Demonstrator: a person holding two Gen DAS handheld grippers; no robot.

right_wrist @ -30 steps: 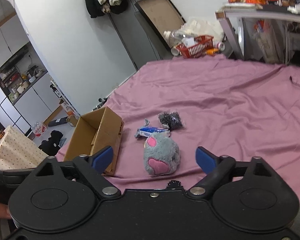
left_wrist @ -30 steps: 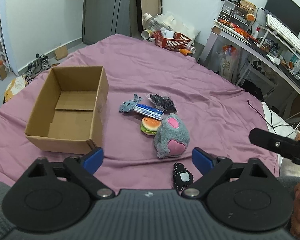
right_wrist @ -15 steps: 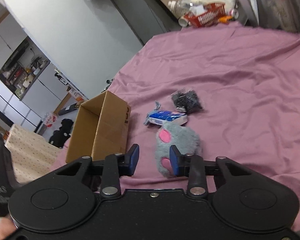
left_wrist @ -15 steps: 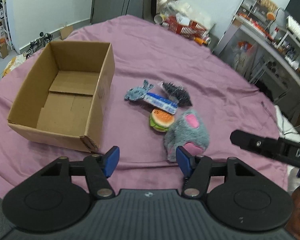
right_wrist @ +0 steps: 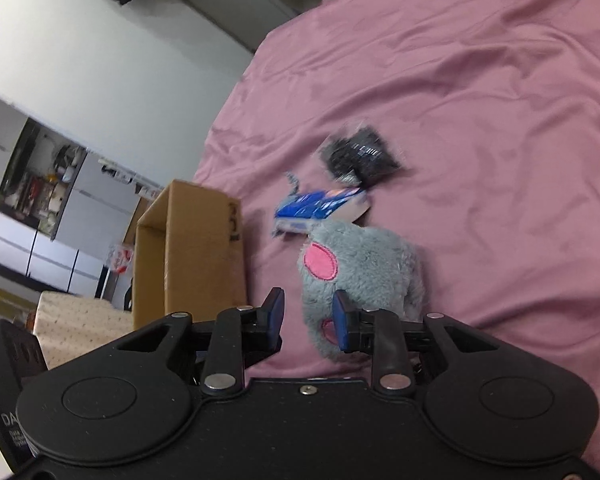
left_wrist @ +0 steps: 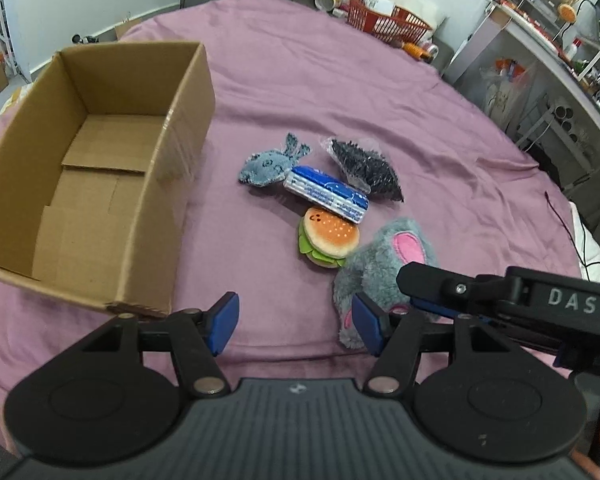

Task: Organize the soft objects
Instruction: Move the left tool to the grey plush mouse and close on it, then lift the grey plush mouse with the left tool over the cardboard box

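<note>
The purple bedsheet [left_wrist: 340, 80] covers the whole work surface and carries every item. The cardboard box [left_wrist: 100, 152] stands open-topped on the left part of the sheet, upright, with nothing visible inside it. To the right of the box lies a loose cluster of soft items. The largest is the grey plush toy with pink ears [left_wrist: 384, 256], lying on its side at the near end of the cluster. Just beside it, on the box side, is the burger plush [left_wrist: 328, 236]. The blue-and-white packet [left_wrist: 326, 194] lies partly over the top edge of the burger plush. The grey whale plush [left_wrist: 270, 164] touches the packet's far left end, and the black item in a clear wrapper [left_wrist: 366, 166] lies at the packet's far right side. The left gripper [left_wrist: 294, 324] hovers above the sheet between the box and the grey plush toy; its jaws stand moderately apart and hold nothing. The right gripper [right_wrist: 308, 318] is at the near side of the grey plush toy; its jaws stand narrowly apart, the right pad [right_wrist: 340, 322] lies in front of the fur, and no grasp is visible.
</note>
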